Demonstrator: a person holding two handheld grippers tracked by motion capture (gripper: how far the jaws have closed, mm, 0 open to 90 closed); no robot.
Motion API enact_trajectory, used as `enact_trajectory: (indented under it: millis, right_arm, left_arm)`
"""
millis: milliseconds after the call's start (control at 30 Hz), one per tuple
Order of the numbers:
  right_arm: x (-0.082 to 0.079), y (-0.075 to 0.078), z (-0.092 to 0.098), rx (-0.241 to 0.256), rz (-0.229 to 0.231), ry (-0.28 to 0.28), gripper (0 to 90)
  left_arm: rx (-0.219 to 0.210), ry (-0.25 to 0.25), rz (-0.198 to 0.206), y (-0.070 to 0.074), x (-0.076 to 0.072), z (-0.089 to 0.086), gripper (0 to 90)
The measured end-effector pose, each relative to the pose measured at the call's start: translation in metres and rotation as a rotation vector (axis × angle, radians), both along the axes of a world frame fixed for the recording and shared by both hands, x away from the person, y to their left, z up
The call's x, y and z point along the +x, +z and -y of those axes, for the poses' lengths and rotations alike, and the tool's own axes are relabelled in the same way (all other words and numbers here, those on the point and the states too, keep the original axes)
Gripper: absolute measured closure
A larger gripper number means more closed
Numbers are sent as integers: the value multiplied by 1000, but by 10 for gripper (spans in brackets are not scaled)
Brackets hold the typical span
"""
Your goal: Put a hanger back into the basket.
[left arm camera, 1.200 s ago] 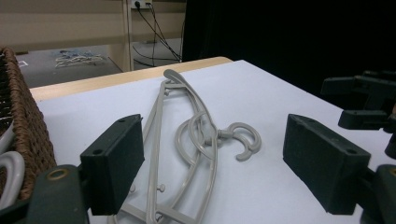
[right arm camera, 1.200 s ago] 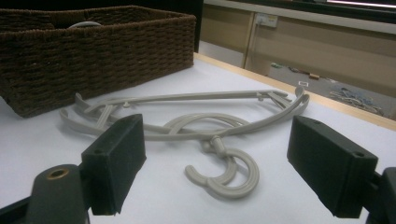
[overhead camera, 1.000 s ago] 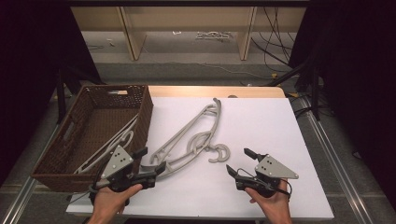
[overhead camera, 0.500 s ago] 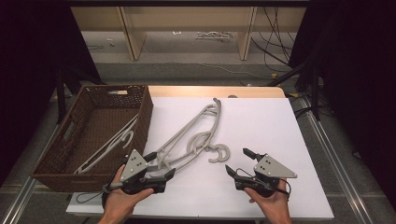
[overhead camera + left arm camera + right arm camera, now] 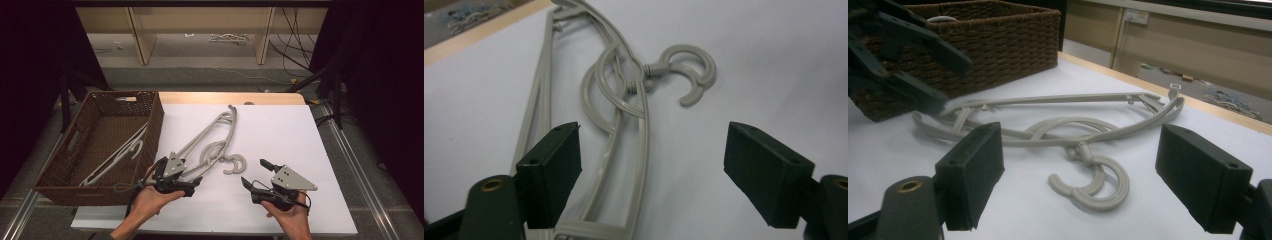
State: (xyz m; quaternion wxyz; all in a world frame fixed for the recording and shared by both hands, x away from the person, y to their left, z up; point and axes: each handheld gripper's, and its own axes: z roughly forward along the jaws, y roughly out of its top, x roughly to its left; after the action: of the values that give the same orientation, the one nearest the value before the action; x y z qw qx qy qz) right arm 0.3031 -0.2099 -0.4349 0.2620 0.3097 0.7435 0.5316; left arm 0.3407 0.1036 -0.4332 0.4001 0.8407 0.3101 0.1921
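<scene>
Two grey plastic hangers (image 5: 210, 140) lie stacked on the white table (image 5: 280, 130), hooks (image 5: 234, 165) toward me. My left gripper (image 5: 194, 183) stands open at their lower left end; in the left gripper view the hangers (image 5: 624, 100) run up between the jaws of the left gripper (image 5: 654, 145), which do not touch them. A third grey hanger (image 5: 120, 155) lies in the brown wicker basket (image 5: 155, 120). My right gripper (image 5: 253, 171) is open, holds nothing, and sits to the right of the hooks. The right gripper view shows the right gripper (image 5: 1078, 145) facing the hangers (image 5: 1058, 127), the basket (image 5: 998, 30) and the left gripper (image 5: 913, 65).
The basket sits at the table's left edge. A wooden strip (image 5: 225, 97) borders the far edge. Metal rails (image 5: 350, 155) run along both sides of the table. Beyond stand a low shelf unit (image 5: 200, 25) and loose cables (image 5: 295, 45) on the floor.
My left gripper has moved right, from the basket's near corner to the lower end of the hangers. The right gripper and the hangers have stayed put.
</scene>
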Motion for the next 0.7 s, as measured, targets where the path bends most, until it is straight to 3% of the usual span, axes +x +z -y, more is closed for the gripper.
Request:
enact_trajectory:
  millis: [100, 133, 200, 300, 333, 467, 700]
  right_arm:
    - [0, 0, -1, 2, 1, 3, 203]
    - [0, 0, -1, 1, 4, 4, 203]
    - [1, 0, -1, 2, 24, 8, 203]
    - [0, 0, 0, -1, 26, 1, 203]
    - [1, 0, 0, -1, 26, 4, 203]
    - [1, 1, 0, -5, 23, 7, 204]
    - [0, 0, 1, -10, 25, 2, 206]
  left_arm:
    - [51, -21, -34, -5, 8, 16, 267]
    - [97, -54, -49, -5, 11, 19, 282]
    - [112, -58, -50, -9, 18, 28, 317]
    - [118, -42, -101, -16, 26, 41, 379]
    - [116, -40, -100, -18, 29, 43, 382]
    - [163, -50, -135, -24, 39, 51, 430]
    - [208, -41, -178, -33, 52, 60, 497]
